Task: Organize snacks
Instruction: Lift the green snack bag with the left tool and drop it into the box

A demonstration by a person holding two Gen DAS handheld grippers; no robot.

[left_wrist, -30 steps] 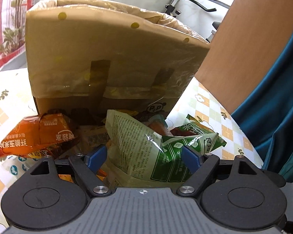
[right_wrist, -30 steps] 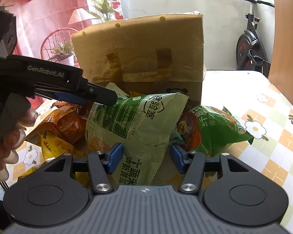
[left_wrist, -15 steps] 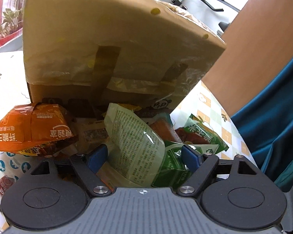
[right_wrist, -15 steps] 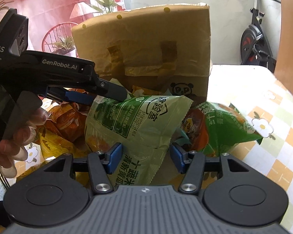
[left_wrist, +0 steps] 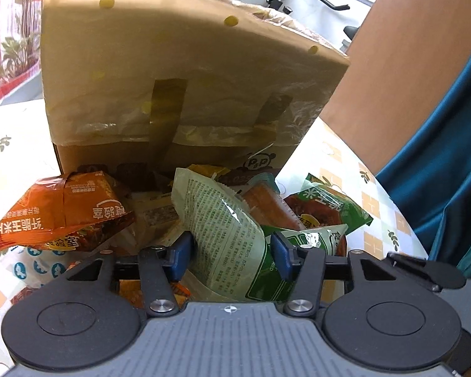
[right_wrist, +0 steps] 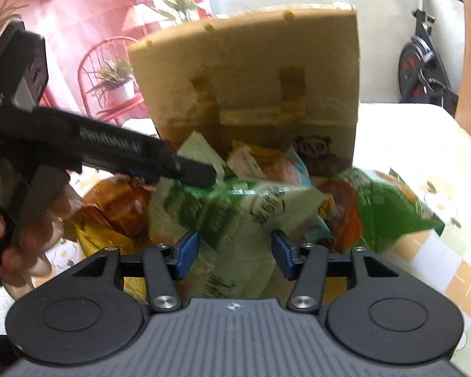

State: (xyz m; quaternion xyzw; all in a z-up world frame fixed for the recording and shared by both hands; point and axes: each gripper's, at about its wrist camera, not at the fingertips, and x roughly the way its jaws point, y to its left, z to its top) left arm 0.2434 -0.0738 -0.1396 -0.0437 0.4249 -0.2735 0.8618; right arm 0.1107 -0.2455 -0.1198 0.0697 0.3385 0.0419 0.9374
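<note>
Crinkled pale-green plastic snack bag [left_wrist: 232, 238] upright among orange snack packet [left_wrist: 62, 210] and green one [left_wrist: 332, 210], before taped cardboard box [left_wrist: 185, 88].

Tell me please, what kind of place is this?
Most likely a room in a home: a table with a flower-patterned cloth, an exercise bike by the wall, and a potted plant on a red chair.

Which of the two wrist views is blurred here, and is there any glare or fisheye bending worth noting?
Right wrist view: motion blur smears the pale green snack bag and the lettering on the left gripper; the table is blown out white. Left wrist view: sharp, print on the same bag readable; glare on its plastic, and the cardboard box bows from fisheye distortion.
</note>
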